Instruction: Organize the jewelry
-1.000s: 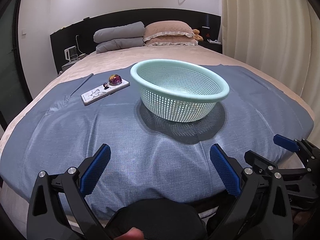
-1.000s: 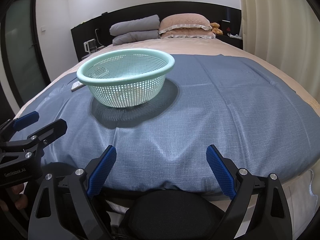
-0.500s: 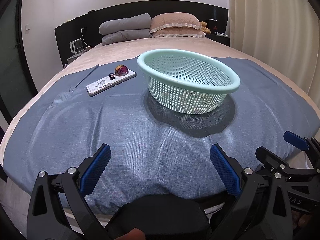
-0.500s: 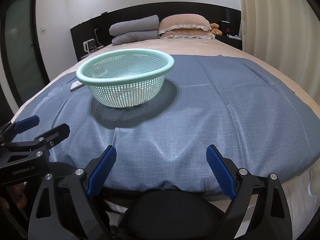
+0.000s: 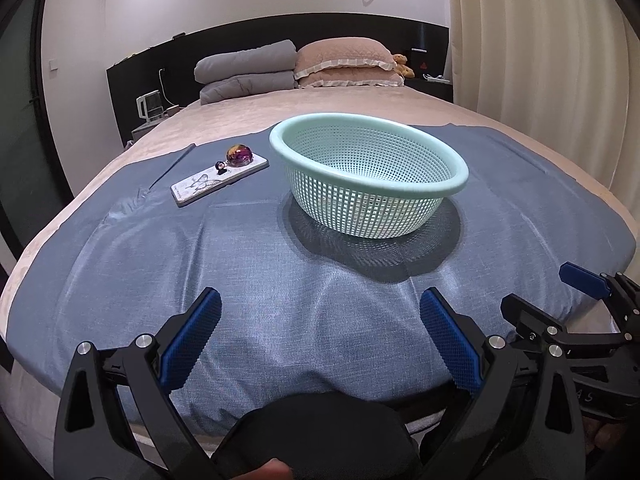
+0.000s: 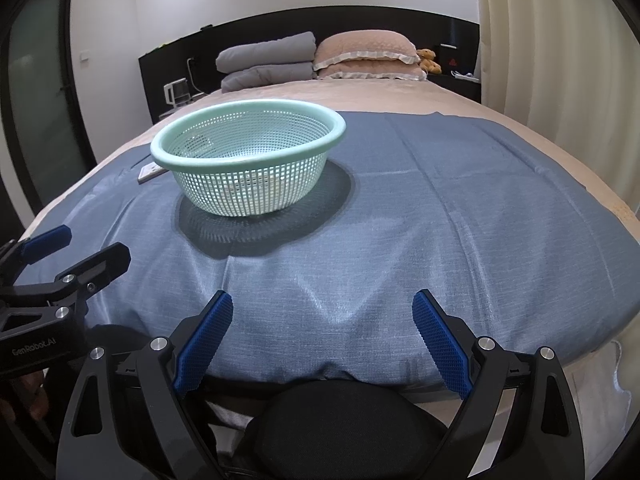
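A mint-green mesh basket (image 5: pixel 424 188) stands on a blue cloth (image 5: pixel 280 272) spread over the bed; it also shows in the right wrist view (image 6: pixel 188 152). Left of it lies a flat white card (image 5: pixel 192 190) with a butterfly print, bearing a purple-gold gem piece (image 5: pixel 239 154) and a small dark ring (image 5: pixel 219 165). My left gripper (image 5: pixel 320 330) is open and empty at the bed's near edge. My right gripper (image 6: pixel 322 330) is open and empty, to the right of the left one. Only the card's corner (image 6: pixel 149 171) shows in the right wrist view.
Grey folded quilts (image 5: pixel 244 74) and pink pillows (image 5: pixel 344 60) lie at the headboard. A curtain (image 5: pixel 540 60) hangs on the right. A kettle (image 5: pixel 148 106) stands on the left nightstand. A dark door (image 6: pixel 40 100) is at left.
The left gripper has lifted and tilted its view upward, so basket and card sit lower in frame. The right gripper has edged slightly forward. Both stay open.
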Demonstrator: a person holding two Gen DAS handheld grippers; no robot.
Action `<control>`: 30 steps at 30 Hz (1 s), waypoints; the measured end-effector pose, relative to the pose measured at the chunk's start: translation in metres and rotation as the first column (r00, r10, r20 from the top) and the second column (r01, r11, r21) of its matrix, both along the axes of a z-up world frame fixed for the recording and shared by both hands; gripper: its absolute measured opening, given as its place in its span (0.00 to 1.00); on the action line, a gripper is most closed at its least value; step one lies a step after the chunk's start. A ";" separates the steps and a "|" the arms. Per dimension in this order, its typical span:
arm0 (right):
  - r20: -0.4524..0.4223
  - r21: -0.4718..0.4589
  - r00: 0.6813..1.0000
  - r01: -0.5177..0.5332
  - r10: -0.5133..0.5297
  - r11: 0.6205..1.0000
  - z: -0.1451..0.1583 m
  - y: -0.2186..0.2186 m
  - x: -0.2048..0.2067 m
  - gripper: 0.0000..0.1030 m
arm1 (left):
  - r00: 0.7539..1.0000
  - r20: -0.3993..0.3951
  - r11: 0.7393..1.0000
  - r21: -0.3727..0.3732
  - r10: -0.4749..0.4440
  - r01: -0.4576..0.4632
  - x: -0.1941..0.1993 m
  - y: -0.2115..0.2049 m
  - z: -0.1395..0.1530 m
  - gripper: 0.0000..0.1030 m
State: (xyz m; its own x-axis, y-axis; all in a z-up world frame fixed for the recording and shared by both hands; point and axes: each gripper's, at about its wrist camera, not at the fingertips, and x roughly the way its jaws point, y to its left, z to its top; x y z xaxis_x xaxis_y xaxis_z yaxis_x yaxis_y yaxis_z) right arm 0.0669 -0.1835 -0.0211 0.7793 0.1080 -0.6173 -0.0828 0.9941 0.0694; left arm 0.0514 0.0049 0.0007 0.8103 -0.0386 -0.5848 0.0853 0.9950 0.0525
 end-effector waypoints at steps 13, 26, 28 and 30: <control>-0.001 -0.007 1.000 0.003 -0.003 1.000 0.000 0.000 0.000 0.85 | 0.999 -0.010 0.999 -0.029 0.031 -0.032 0.002 0.008 -0.001 0.95; -0.001 -0.005 1.000 0.003 -0.003 1.000 0.000 0.001 -0.001 0.85 | 1.000 -0.011 1.000 -0.014 0.028 -0.028 0.000 0.008 -0.001 0.95; -0.001 -0.006 1.000 0.005 -0.005 1.000 0.000 0.001 -0.001 0.85 | 0.999 -0.020 0.999 -0.008 0.033 -0.034 0.001 0.008 -0.002 0.95; -0.003 -0.006 1.000 0.005 -0.005 1.000 -0.001 0.000 0.000 0.85 | 0.999 -0.027 0.999 -0.011 0.035 -0.035 0.001 0.009 -0.003 0.94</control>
